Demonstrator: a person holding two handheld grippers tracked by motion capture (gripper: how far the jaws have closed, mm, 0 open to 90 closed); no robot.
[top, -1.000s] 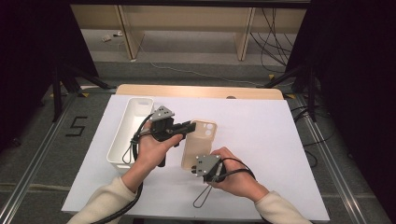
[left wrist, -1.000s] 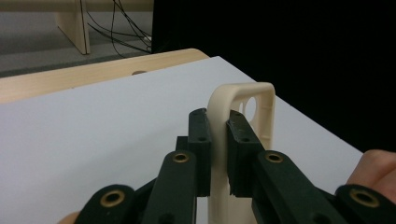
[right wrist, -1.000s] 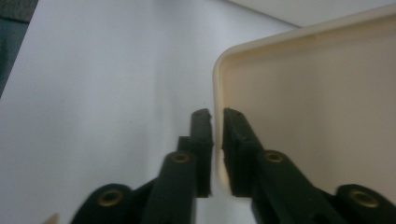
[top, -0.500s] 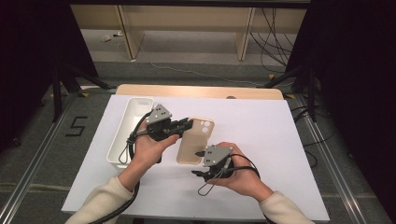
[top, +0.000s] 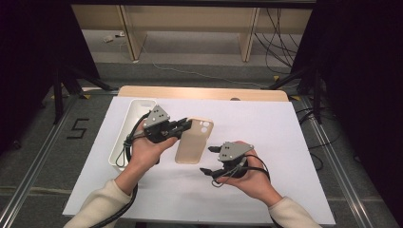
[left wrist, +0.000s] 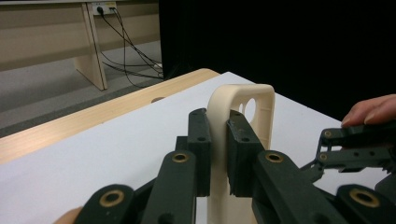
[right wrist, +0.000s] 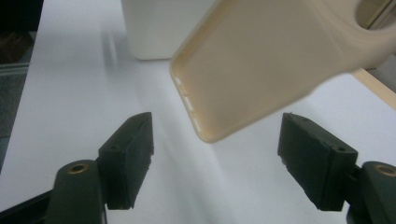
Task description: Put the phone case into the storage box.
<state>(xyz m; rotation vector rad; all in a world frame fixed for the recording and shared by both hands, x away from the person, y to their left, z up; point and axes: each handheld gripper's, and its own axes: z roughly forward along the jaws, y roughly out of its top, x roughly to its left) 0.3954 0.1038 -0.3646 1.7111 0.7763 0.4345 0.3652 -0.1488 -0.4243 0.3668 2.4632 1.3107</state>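
— White table cover (top: 294, 142) was mostly bare; where was the beige phone case (top: 194, 141)?
— Left gripper (left wrist: 218, 140) clamped its edge, holding it up off the table.
— And the right gripper (top: 212, 160)?
— Its jaws had just been opening, nothing between them, so the left alone carried it.

Grey floor (top: 47, 156), wooden bench (top: 190, 23) behind, dark curtains (top: 361, 71) beside.

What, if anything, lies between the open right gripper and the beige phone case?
Nothing: in the high view, bare white table separates the right gripper from the phone case.
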